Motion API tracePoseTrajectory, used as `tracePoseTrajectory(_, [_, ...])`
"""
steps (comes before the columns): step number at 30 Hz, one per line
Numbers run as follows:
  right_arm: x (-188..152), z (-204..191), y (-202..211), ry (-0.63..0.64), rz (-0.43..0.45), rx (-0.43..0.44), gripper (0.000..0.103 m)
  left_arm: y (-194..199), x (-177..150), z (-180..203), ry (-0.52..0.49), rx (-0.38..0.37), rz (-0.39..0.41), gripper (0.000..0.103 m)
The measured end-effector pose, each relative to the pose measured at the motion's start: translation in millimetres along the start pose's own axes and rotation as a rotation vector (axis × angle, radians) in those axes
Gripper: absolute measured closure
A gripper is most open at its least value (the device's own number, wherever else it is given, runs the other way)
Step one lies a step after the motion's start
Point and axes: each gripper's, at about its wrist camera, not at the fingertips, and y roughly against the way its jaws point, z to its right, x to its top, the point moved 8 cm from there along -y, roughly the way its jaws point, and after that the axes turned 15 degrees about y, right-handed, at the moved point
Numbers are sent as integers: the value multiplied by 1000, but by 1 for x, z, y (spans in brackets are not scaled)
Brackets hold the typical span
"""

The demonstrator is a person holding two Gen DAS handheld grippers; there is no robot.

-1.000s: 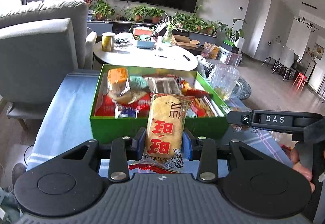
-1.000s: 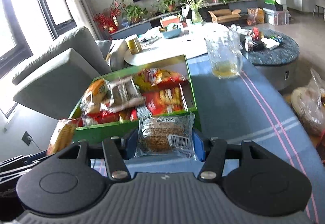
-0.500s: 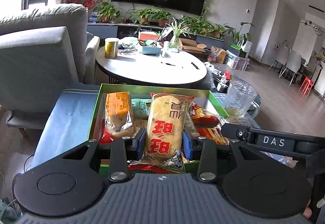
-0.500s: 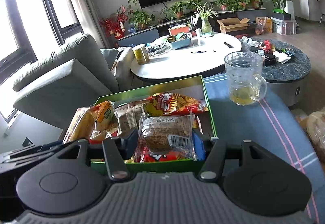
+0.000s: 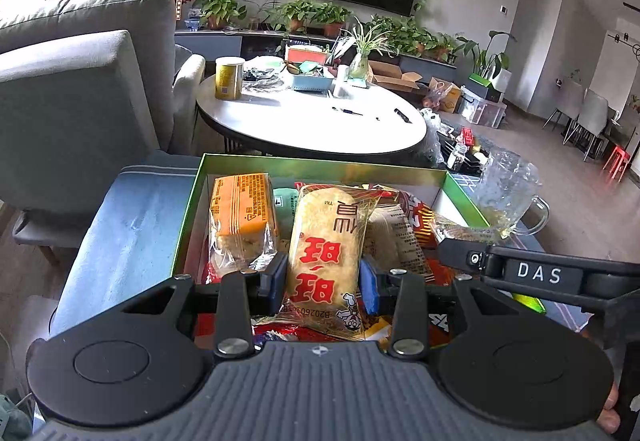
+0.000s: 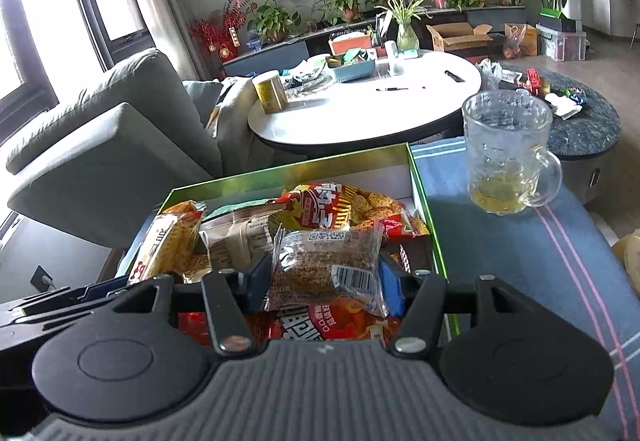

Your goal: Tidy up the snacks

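Note:
A green box (image 5: 320,167) full of wrapped snacks stands on the blue cloth. My left gripper (image 5: 322,283) is shut on a yellow rice-cracker packet with red characters (image 5: 324,261), held above the box's near part. My right gripper (image 6: 324,281) is shut on a clear packet holding a brown grain bar (image 6: 326,267), also over the green box (image 6: 420,193). In the right wrist view the yellow packet (image 6: 168,241) and the left gripper's arm (image 6: 60,301) show at the lower left. In the left wrist view the right gripper's finger (image 5: 540,273) crosses at the right.
A glass mug (image 6: 508,153) with a little yellow liquid stands on the blue cloth (image 6: 540,261) right of the box. Behind are a round white table (image 5: 312,121) with a yellow can (image 5: 229,77), a grey sofa (image 5: 76,89), and a dark low table (image 6: 580,125).
Both grippers have moved forward with their packets, from in front of the box's near wall to above its contents. The box and mug have not moved.

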Motion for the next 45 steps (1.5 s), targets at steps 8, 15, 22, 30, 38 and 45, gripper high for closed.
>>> tracePoseTrajectory(8, [0, 3, -2, -18, 8, 8, 24, -9, 3, -1, 4, 20, 1, 61])
tracePoseTrajectory(15, [2, 6, 15, -37, 82, 3, 23, 5, 0, 6, -29, 29, 43, 44])
tracePoseTrajectory(22, [-19, 14, 32, -83, 51, 52, 23, 31, -10, 5, -20, 37, 82, 29])
tracePoseTrajectory(30, [-36, 0, 67, -29, 86, 61, 23, 70, -34, 16, -64, 32, 106, 24])
tracePoseTrajectory(38, [-40, -13, 108, -14, 145, 79, 22, 117, -39, 16, -51, 71, 191, 14])
tracePoseTrajectory(45, [-56, -27, 139, -13, 158, 97, 22, 151, -51, 9, -61, 132, 254, 12])
